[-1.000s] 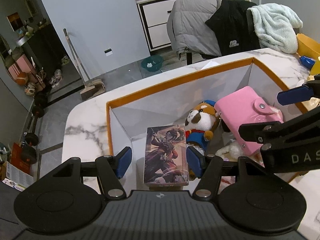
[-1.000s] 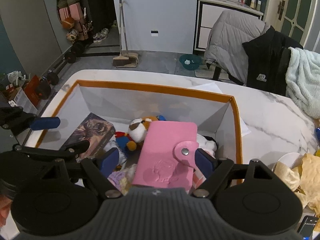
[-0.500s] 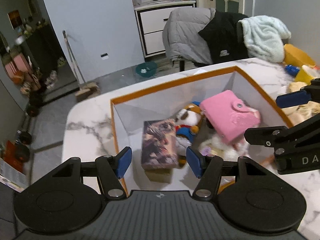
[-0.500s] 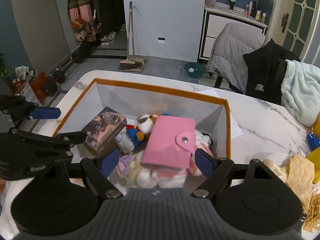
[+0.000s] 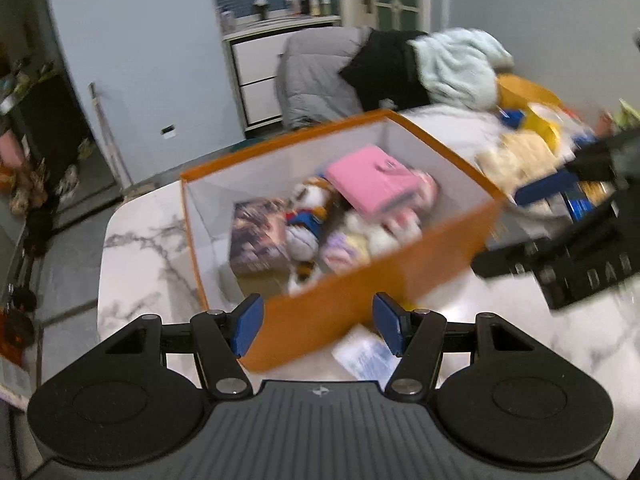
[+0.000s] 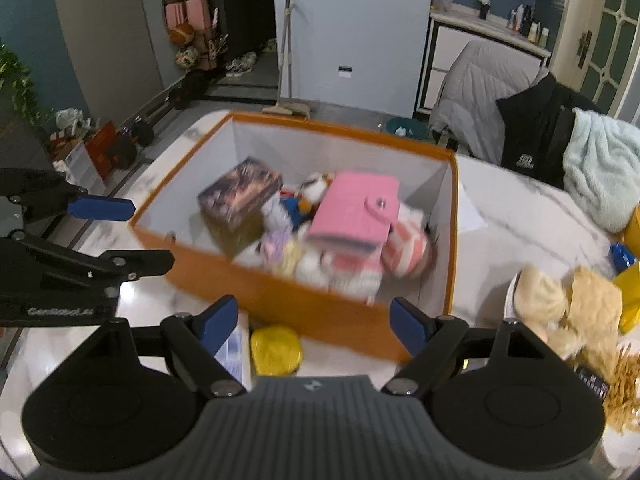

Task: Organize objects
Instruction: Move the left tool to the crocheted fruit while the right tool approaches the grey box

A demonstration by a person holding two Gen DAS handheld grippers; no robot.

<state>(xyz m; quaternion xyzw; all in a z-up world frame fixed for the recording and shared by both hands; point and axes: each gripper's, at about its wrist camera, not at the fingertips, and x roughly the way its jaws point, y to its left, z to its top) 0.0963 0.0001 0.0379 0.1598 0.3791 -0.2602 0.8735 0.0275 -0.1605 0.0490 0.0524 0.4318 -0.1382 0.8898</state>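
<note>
Both grippers empty, fingers apart: left gripper (image 5: 316,328), right gripper (image 6: 314,326). Orange box (image 6: 320,312) on table (image 5: 144,240) holds pink wallet (image 6: 356,210). Next: approach yellow tin (image 6: 276,350) squarely, clearing the box wall.

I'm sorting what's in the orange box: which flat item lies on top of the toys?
The pink wallet, with its snap strap, rests on the soft toys. The dark picture box sits lower, against the left wall.
</note>
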